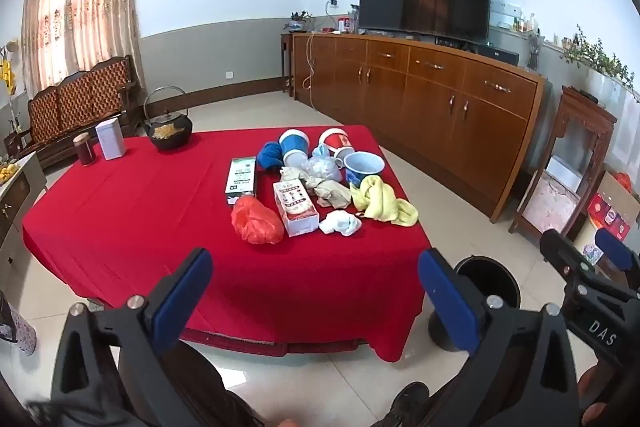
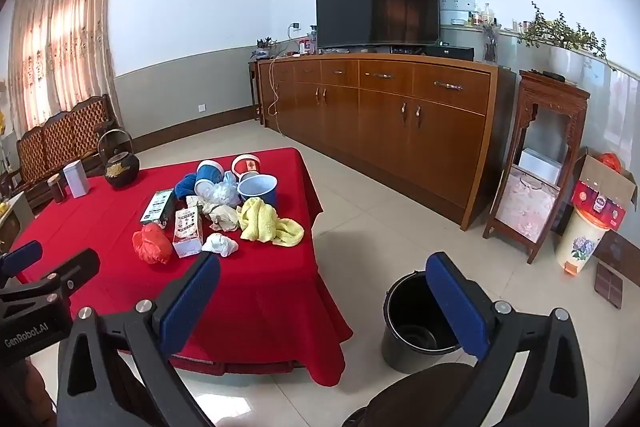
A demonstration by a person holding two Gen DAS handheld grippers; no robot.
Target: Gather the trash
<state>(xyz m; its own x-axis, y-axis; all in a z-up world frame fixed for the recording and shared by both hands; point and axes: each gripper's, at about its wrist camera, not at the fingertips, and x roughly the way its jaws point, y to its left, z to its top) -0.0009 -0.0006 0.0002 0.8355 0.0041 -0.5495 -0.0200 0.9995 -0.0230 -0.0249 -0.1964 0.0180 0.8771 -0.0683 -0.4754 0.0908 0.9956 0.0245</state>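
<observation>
Left tool (image 1: 316, 291): fingers spread wide, nothing held, hovering short of the table's near edge. Right tool (image 2: 324, 301): likewise released and bare, beside the left. Table (image 1: 120, 211): red cloth. Trash, clustered toward its far right: red plastic bag (image 1: 256, 221), white carton (image 1: 296, 209), green box (image 1: 241, 179), crumpled paper (image 1: 330, 193), white wad (image 1: 341, 223), yellow cloth (image 1: 380, 203), blue cloth (image 1: 269, 155), three cups behind. Black bin (image 2: 416, 323): on the floor, right of the table
</observation>
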